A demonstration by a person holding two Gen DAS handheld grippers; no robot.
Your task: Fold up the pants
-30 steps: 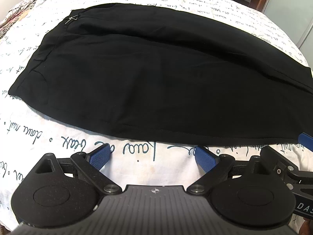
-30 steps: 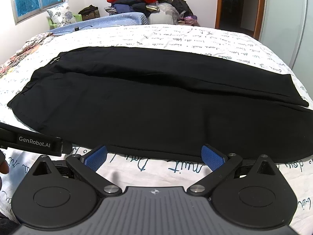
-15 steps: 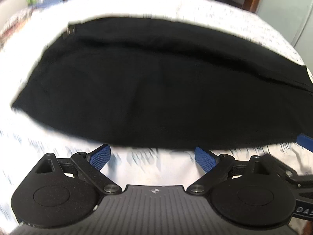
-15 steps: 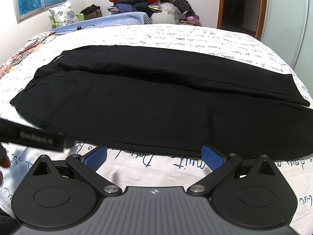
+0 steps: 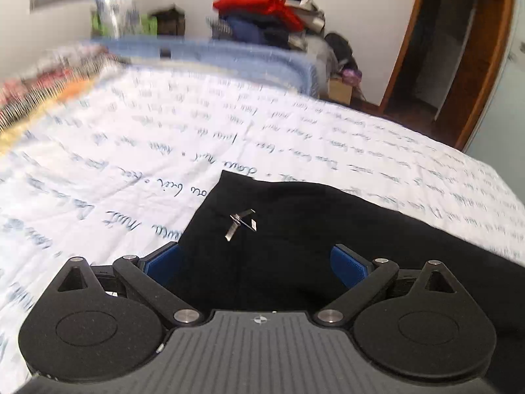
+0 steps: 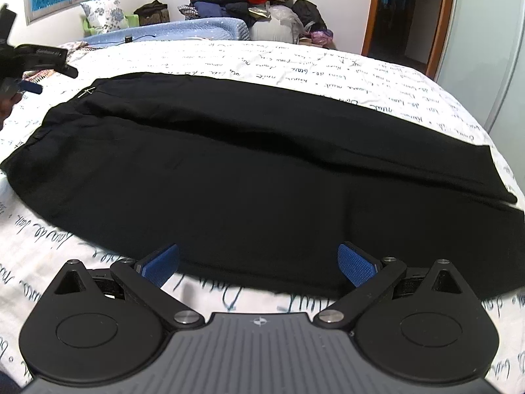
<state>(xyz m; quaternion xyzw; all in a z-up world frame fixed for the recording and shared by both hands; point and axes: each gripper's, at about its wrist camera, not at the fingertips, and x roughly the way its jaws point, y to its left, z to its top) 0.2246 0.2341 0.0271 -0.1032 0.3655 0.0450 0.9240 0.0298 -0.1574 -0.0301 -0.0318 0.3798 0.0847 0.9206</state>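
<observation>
1. A pair of black fabric pants (image 6: 256,170) lies spread flat on a bed covered by a white quilt printed with dark handwriting (image 6: 328,75).
2. The long axis of the pants runs left to right across the bed: the waist end, marked by a small silver metal clasp (image 5: 241,221), points left, and the leg hems point right.
3. In the right wrist view the two legs lie side by side, the farther leg a narrower band behind the nearer one.
4. The right gripper (image 6: 259,264) hovers at the near long edge of the pants, jaws spread wide and empty; its blue pads (image 6: 356,262) sit just over that hem line, and whether they touch the cloth cannot be told.
5. The left gripper (image 5: 256,262) is over the waist end, its jaws released wide and holding nothing, with black cloth filling the gap between them and the clasp just beyond.
6. Only the right wrist view shows the full length of the pants and the left gripper's body at the far left.
7. The left wrist view, partly blurred, alone shows the clasp closely; both views show a pile of mixed clothes (image 5: 262,16) by the far wall.
</observation>
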